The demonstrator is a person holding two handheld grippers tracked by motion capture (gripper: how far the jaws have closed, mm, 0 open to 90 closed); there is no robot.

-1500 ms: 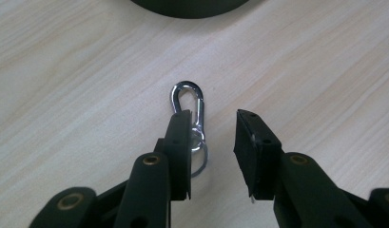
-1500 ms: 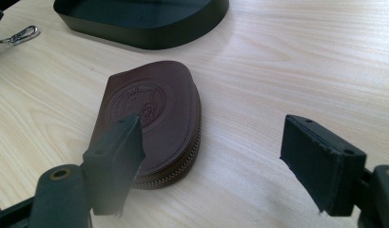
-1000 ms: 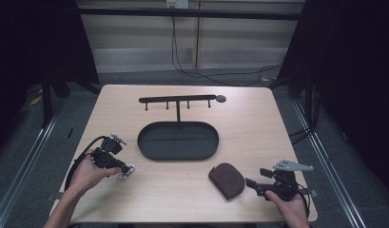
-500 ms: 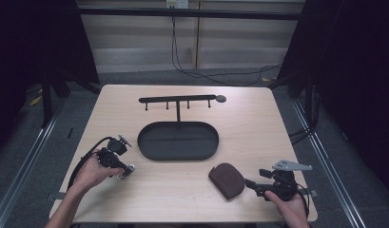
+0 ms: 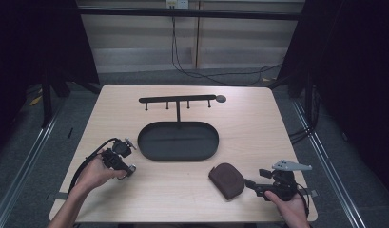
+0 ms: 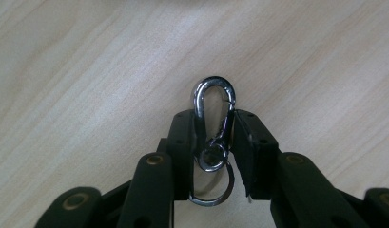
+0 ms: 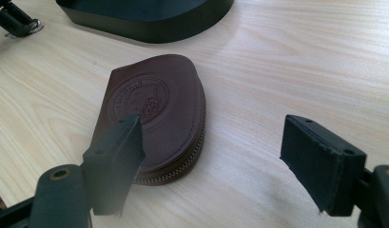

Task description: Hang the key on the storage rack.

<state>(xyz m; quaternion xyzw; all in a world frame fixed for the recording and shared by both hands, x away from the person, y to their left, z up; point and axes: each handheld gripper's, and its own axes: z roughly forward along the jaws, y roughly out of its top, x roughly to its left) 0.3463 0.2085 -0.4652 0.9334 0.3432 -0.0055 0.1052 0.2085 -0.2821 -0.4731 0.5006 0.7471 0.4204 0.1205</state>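
I'm holding the clip (image 6: 214,124), a silver snap hook with a key ring on its end, between the jaws of my left gripper (image 6: 212,137); they are clamped on its sides, low over the bare wood. In the high view that gripper (image 5: 120,159) is sitting at about eight o'clock from the tray (image 5: 178,140), near its rim.

My right gripper (image 7: 225,156) is standing wide apart, closed on nothing, pointing at the pouch (image 7: 151,114), a brown leather zip case lying flat on the table (image 5: 258,128). From above, the pouch (image 5: 227,179) is lying at about five o'clock from the tray, with the right gripper (image 5: 258,186) just beside it at three o'clock.

As I'm reading it, the grasp on the clip is done and everything else is left. The hooks of the rack (image 5: 178,99) at twelve o'clock are bare, the tray is holding nothing, and the pouch is lying untouched. I'm judging that the clip is meant for a hook or the tray, but I cannot tell which.
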